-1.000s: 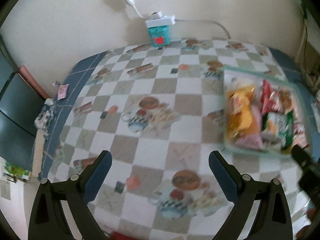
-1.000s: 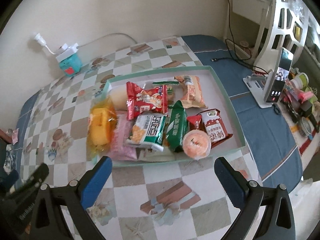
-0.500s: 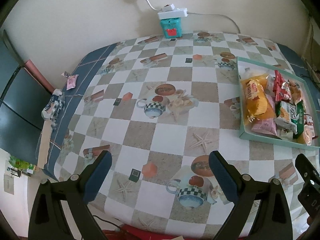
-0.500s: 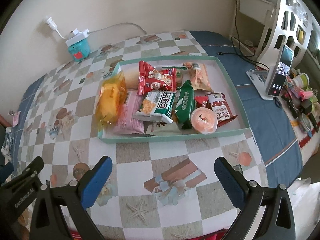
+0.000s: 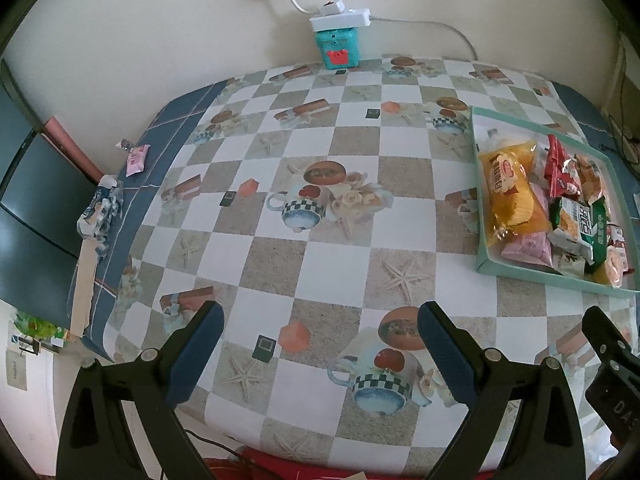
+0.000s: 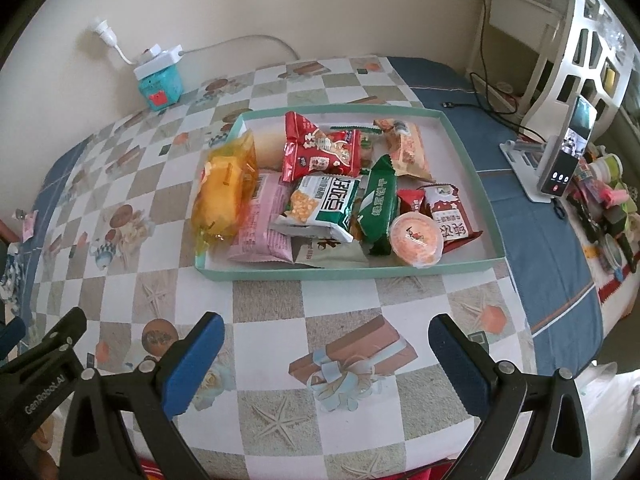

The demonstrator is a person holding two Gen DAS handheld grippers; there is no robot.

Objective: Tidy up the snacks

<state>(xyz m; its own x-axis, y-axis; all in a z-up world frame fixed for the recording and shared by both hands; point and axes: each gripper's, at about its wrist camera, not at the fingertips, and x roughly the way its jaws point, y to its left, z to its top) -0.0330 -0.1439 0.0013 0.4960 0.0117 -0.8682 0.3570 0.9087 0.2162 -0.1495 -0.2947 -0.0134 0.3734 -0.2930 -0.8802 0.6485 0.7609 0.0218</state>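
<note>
A shallow teal tray (image 6: pixel 472 160) sits on the checkered tablecloth, packed with snack packets: a yellow bag (image 6: pixel 224 188), a red packet (image 6: pixel 320 152), a green packet (image 6: pixel 378 204), a pink packet (image 6: pixel 260 224) and an orange jelly cup (image 6: pixel 416 238). The same tray (image 5: pixel 486 264) lies at the right in the left wrist view. My right gripper (image 6: pixel 326 332) hovers open above the table in front of the tray, holding nothing. My left gripper (image 5: pixel 318 322) is open and empty over the table's near middle, left of the tray.
A teal box with a white power strip (image 5: pixel 338 38) stands against the wall. A small pink packet (image 5: pixel 136 160) and crumpled wrapper (image 5: pixel 100 208) lie at the table's left edge. A phone on a stand (image 6: pixel 564 156) and clutter (image 6: pixel 604 204) occupy the right.
Both grippers have drawn back toward the table's near edge and risen, so more table shows. The tray looks farther from each. Both stay open and empty.
</note>
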